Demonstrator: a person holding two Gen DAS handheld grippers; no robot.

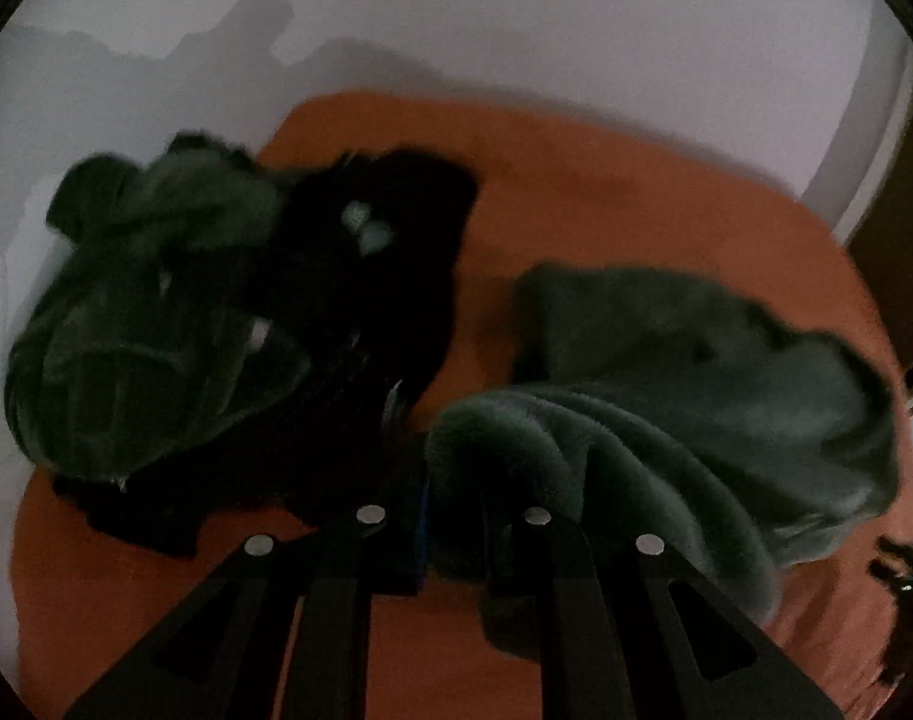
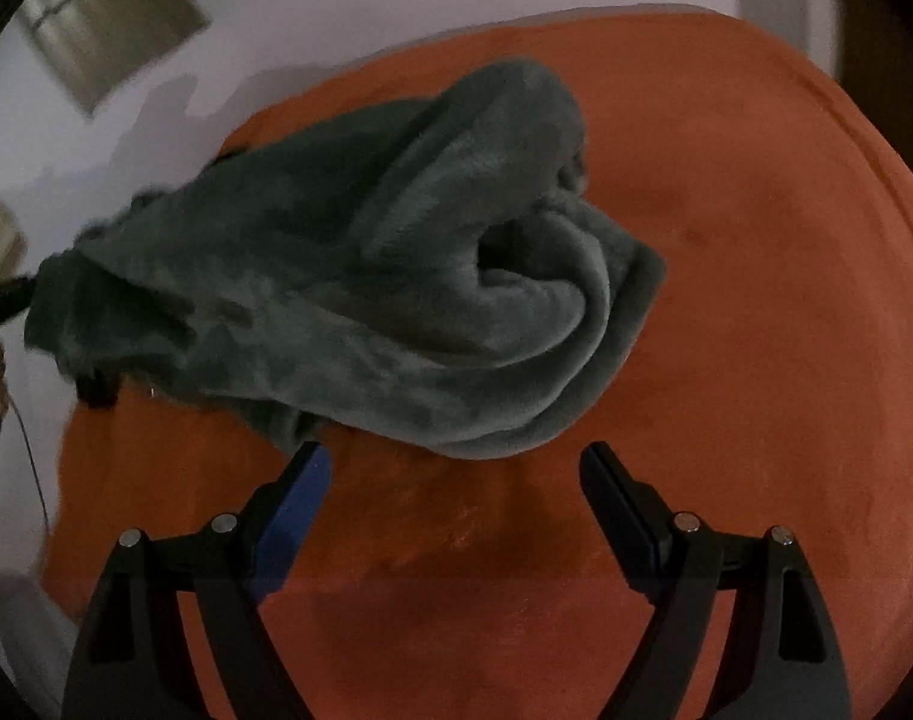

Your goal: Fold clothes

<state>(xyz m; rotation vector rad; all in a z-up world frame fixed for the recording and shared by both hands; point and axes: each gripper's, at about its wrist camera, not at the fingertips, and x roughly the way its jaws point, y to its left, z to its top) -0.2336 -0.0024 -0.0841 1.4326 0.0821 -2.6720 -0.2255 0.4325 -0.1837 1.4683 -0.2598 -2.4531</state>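
In the left wrist view, the left gripper point(image 1: 453, 468) has its 2 fingers drawn close and pinching an edge of a grey-green fleece garment point(image 1: 696, 372), which trails off to the right over the orange sheet point(image 1: 606, 192). A dark heap of clothes point(image 1: 228, 312) lies to the left on that sheet. In the right wrist view, the right gripper point(image 2: 456, 474) stands wide apart and empty just short of the fleece garment point(image 2: 360, 276), bunched on the orange sheet point(image 2: 756, 300).

1 grey fleece point(image 1: 696, 372), 1 green garment point(image 1: 150, 312), 1 black garment point(image 1: 384, 276), 1 orange cloth point(image 1: 606, 198)
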